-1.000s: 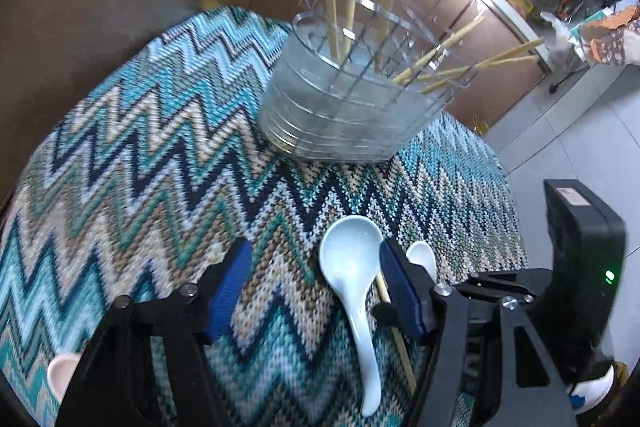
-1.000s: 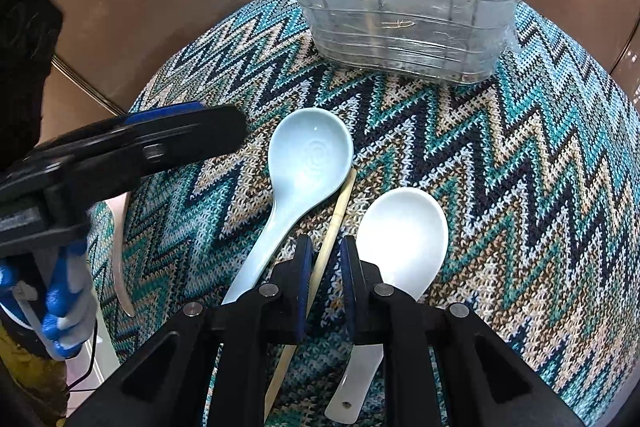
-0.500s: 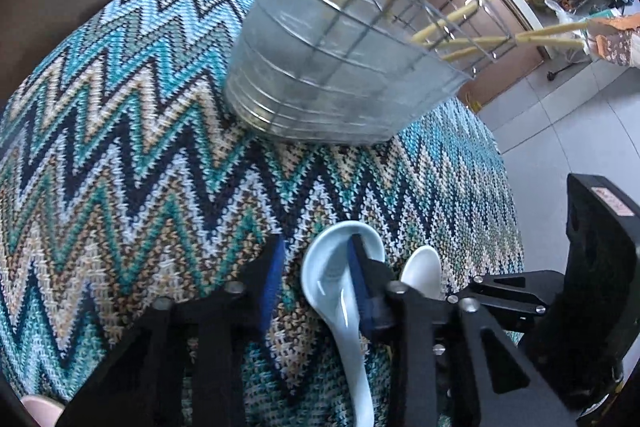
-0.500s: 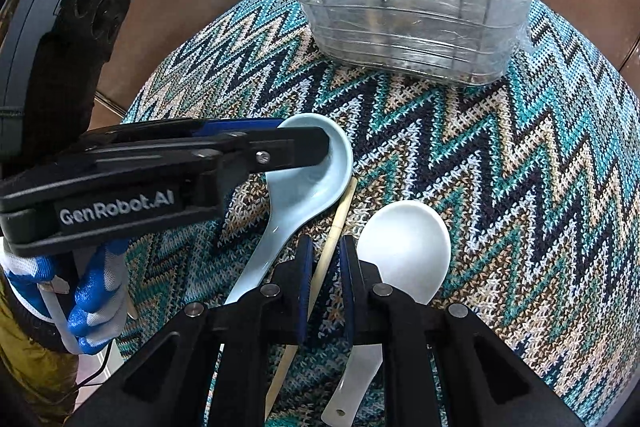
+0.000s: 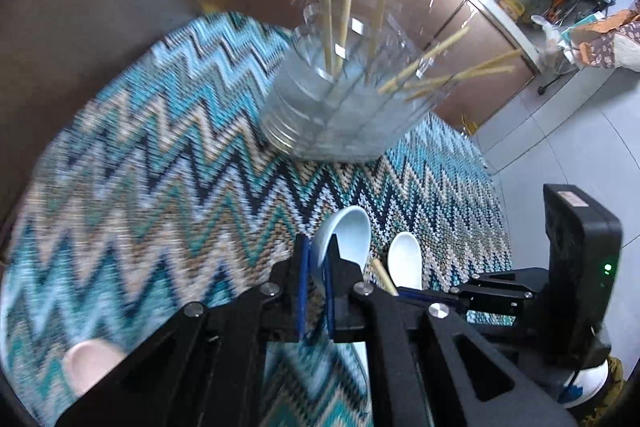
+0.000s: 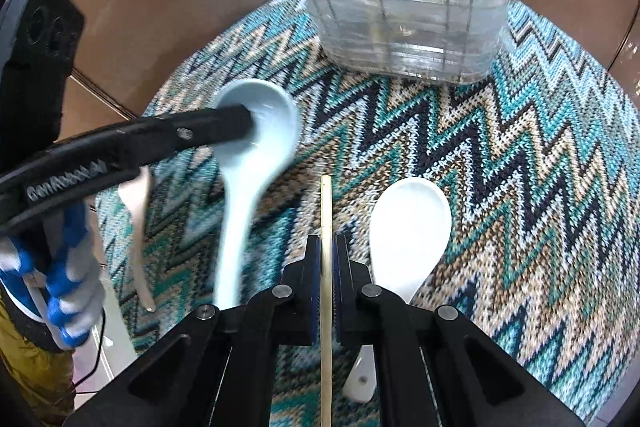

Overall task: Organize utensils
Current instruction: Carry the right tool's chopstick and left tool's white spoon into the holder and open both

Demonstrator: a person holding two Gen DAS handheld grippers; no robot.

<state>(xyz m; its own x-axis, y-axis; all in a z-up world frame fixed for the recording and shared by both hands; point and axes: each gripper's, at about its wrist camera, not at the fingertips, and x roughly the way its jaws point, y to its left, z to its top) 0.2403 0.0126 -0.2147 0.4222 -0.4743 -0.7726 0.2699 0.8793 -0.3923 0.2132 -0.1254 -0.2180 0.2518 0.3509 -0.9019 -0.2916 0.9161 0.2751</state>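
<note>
Right wrist view: right tongs pinch chopstick | left tongs pinch blue spoon by its bowl rim, above mat | step: pick-up | next: carry both to basket, drop upright.

Right tongs pinch a chopstick; left tongs grip the blue spoon.

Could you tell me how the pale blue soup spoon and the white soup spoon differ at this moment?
The pale blue spoon is clamped at its bowl rim by the left gripper, while the white spoon lies untouched on the zigzag mat. The blue spoon looks tilted and motion-blurred; the white one lies flat and sharp. The blue spoon's bowl sits nearer the wire basket. Both are the same deep, short-handled shape.
</note>
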